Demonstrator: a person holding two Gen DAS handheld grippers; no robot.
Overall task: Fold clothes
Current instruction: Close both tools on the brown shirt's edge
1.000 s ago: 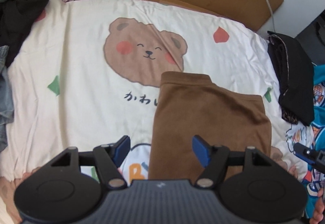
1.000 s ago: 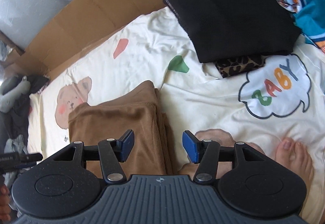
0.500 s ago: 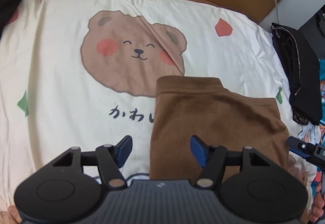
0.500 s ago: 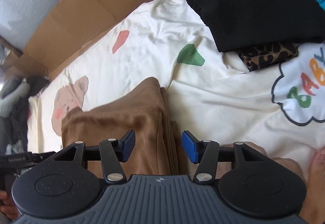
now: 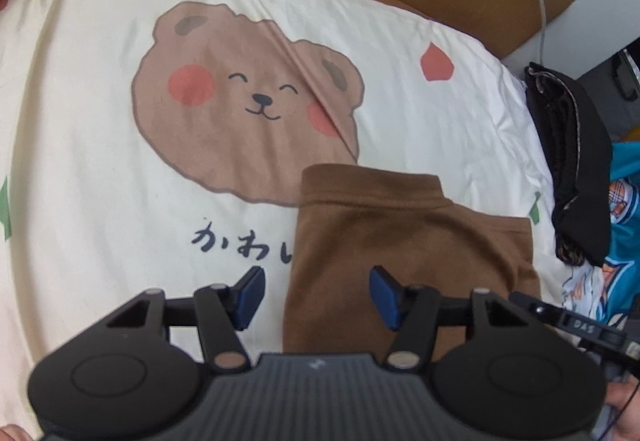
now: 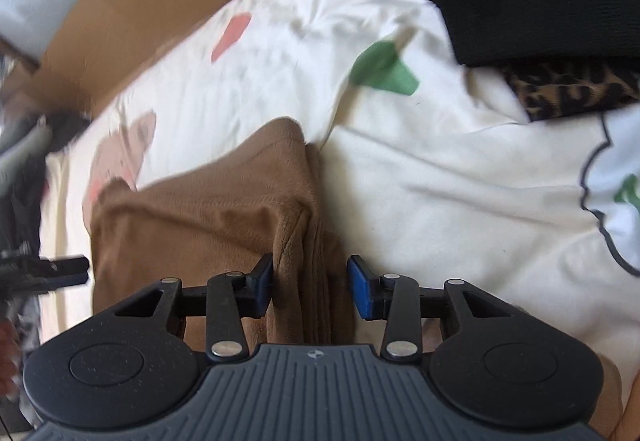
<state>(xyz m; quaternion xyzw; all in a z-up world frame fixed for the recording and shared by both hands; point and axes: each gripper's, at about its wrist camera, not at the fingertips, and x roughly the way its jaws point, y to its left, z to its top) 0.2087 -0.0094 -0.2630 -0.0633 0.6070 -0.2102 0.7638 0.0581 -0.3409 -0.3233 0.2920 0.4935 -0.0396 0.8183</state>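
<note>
Brown garment (image 5: 404, 253) lay folded below the bear print (image 5: 248, 113). Right gripper (image 6: 310, 283) straddled its stacked edge (jaws apart), seemingly to pinch; left gripper (image 5: 316, 297) hovered, fingers spread.

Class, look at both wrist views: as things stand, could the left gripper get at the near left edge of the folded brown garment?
Probably yes. The left gripper is open, the brown garment edge lies between its fingers, and nothing covers it.

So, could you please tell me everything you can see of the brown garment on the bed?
The brown garment is soft, fleece-like fabric, folded into a rough rectangle of several layers, stacked edges showing on one side. It lies flat on the cream bear-print sheet, partly covering the print. The right gripper straddles its layered edge, jaws apart; the left gripper is open over its near side.
</note>
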